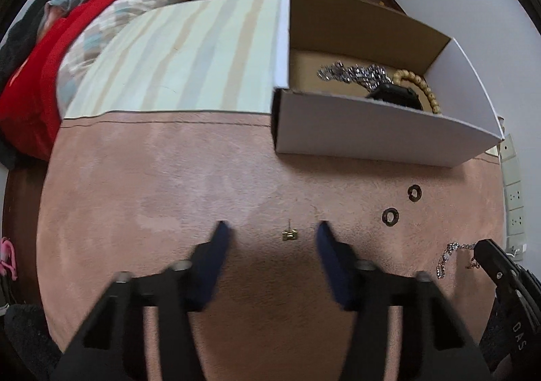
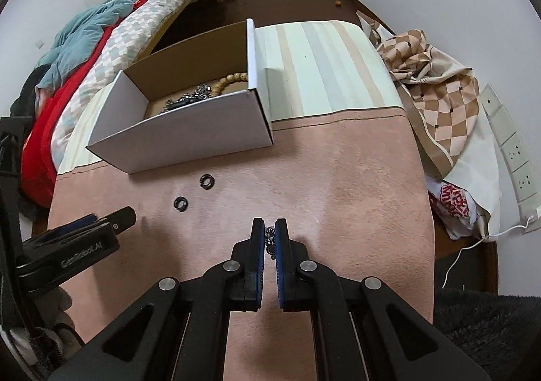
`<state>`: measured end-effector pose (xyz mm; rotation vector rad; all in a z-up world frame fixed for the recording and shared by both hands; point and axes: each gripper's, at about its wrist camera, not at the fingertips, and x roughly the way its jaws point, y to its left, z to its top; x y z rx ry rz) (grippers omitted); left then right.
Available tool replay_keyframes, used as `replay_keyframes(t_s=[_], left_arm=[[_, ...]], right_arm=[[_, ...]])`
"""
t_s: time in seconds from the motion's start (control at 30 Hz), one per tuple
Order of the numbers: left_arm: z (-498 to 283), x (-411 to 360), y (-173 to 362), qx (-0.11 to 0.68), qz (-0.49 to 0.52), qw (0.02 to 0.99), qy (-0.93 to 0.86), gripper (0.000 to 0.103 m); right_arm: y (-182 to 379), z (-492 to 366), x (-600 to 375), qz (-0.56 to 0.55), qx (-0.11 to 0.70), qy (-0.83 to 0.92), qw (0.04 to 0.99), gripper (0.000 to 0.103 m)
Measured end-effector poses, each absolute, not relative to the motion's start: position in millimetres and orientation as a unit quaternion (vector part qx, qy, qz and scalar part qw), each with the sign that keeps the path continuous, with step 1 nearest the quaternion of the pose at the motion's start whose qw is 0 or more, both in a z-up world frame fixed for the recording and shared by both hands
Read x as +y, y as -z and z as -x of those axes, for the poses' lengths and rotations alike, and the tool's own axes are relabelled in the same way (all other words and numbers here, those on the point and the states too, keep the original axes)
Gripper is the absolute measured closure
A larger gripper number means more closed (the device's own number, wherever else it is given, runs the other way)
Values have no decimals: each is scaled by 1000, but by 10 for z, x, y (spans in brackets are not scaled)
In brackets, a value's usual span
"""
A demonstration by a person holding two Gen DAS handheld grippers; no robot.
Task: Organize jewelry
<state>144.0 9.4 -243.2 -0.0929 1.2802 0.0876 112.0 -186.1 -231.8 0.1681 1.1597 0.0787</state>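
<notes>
A small gold earring (image 1: 290, 235) lies on the pink mat (image 1: 169, 185), between the fingers of my left gripper (image 1: 272, 229). That gripper is open and its pads stand clear of the earring on both sides. My right gripper (image 2: 269, 222) is shut on a silver chain (image 2: 269, 240) and points down at the mat; in the left wrist view the chain (image 1: 445, 256) trails from it at the right edge. Two dark rings (image 1: 414, 193) (image 1: 390, 216) lie in front of the open white cardboard box (image 1: 372, 131). The box holds a silver chain (image 1: 355, 71), a wooden bead bracelet (image 1: 422, 85) and a black item.
A striped cushion (image 2: 321, 70) lies behind the mat and beside the box (image 2: 189, 134). A bed with red, teal and checked bedding (image 2: 101, 53) is at the left. At the right are a checked cloth (image 2: 439, 93), wall sockets (image 2: 514, 151) and a white cable.
</notes>
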Motion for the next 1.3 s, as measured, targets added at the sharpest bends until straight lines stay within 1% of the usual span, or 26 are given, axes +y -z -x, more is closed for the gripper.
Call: replay_keyframes(t_s=[0.03,0.07,0.13,0.2,0.4,0.5,0.63,0.8,0.93,1.03,1.1,1.13,1.17,1.3], left_arm=[[-1448,65,2426,591,35,804,-41,68],[-1453,50,2426,591,33,805,-36,73],[-1457,25,2422,588,27,808,-30,89],[-1447,1,2417,587,29,809,-23,97],[-1267,25,2349,584,50,810,-6,97],[-1154,98,2184,577,68,814,3,97],[-1120,265,1876,563,94,821,12,97],[-1301,466,1414,539,125,833,27,97],[-1508,455,1100,519,137,843,46,97],[-1720,405,937,508,137,849,61,97],[-1906,353,890,505,128,851,67,97],[-1986,342,901,506,126,851,68,97],[-2090,313,924,511,121,848,72,97],[-2401,227,1137,537,105,834,75,97]], right_arm=[[2320,-1124,-1872,-80,547,-36,833,97],[2317,-1127,-1880,-79,546,-34,833,97],[2311,-1134,-1883,-79,546,-31,834,97],[2305,-1139,-1883,-78,545,-29,834,97],[2223,-1160,-1857,-86,537,-34,839,97],[2091,-1170,-1823,-94,528,-45,843,97],[1781,-1189,-1787,-111,509,-74,850,97],[1313,-1300,-1737,-131,481,-117,859,97],[939,-1508,-1684,-139,459,-152,864,97],[763,-1719,-1634,-128,448,-164,869,97],[724,-1908,-1588,-109,447,-165,872,97],[740,-1994,-1572,-104,451,-165,871,99],[787,-2111,-1553,-100,459,-166,867,103],[1066,-2493,-1513,-86,495,-158,850,103]])
